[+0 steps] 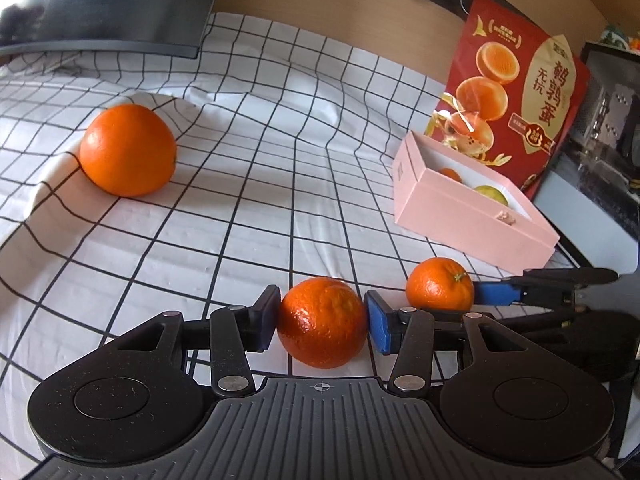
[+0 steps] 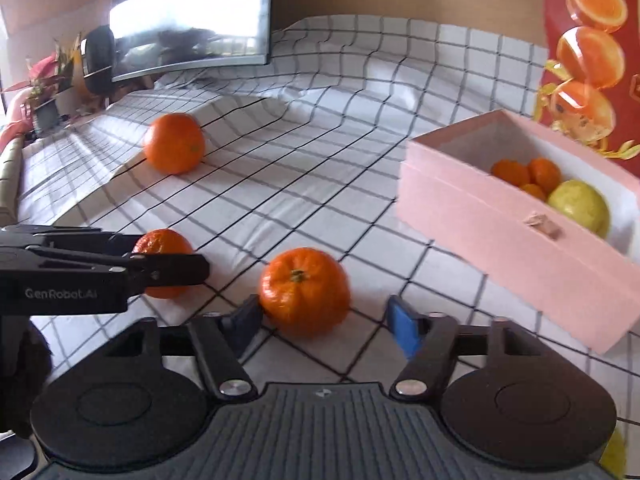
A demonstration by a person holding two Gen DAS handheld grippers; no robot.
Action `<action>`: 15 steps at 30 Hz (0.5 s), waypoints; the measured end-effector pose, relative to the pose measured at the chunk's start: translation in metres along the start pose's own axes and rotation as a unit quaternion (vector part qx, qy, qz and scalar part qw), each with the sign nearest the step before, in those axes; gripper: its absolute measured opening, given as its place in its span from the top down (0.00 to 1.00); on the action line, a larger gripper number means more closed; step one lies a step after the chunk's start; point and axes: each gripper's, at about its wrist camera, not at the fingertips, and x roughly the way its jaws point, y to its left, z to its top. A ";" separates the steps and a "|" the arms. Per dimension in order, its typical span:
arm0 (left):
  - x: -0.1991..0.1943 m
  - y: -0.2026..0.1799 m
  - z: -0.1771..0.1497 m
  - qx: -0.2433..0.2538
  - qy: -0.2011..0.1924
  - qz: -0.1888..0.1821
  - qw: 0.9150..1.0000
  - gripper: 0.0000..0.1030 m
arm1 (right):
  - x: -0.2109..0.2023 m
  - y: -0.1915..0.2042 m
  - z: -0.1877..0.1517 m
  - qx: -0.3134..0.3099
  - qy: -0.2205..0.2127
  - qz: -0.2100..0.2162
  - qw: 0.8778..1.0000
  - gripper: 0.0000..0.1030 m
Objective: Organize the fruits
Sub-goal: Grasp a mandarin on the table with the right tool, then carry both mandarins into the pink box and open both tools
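Note:
My left gripper (image 1: 322, 320) is shut on a dark orange mandarin (image 1: 322, 322) that rests on the checked cloth; it also shows in the right wrist view (image 2: 162, 248). My right gripper (image 2: 322, 322) is open around a second mandarin (image 2: 304, 292), the left pad touching it, the right pad apart; this mandarin also shows in the left wrist view (image 1: 439, 285). A big orange (image 1: 127, 150) lies far left on the cloth, also seen from the right wrist (image 2: 174, 143). An open pink box (image 2: 520, 232) at the right holds small mandarins (image 2: 524, 174) and a yellow-green fruit (image 2: 580, 206).
A red printed bag (image 1: 516, 92) stands behind the pink box (image 1: 472, 216). A dark monitor (image 2: 188, 20) stands at the back left. The checked cloth (image 1: 260, 184) has raised folds near the big orange. Plants and clutter sit at the far left edge.

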 end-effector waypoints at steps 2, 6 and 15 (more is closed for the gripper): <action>0.000 0.000 0.001 -0.004 0.003 -0.001 1.000 0.51 | -0.003 0.003 0.000 -0.011 -0.007 -0.001 1.000 0.55; 0.001 -0.004 0.002 0.002 0.005 0.009 1.000 0.51 | -0.016 0.001 -0.002 -0.013 -0.013 -0.003 1.000 0.56; 0.008 -0.033 -0.001 0.011 0.044 -0.066 0.997 0.52 | -0.064 -0.008 -0.016 -0.036 -0.029 -0.025 0.999 0.57</action>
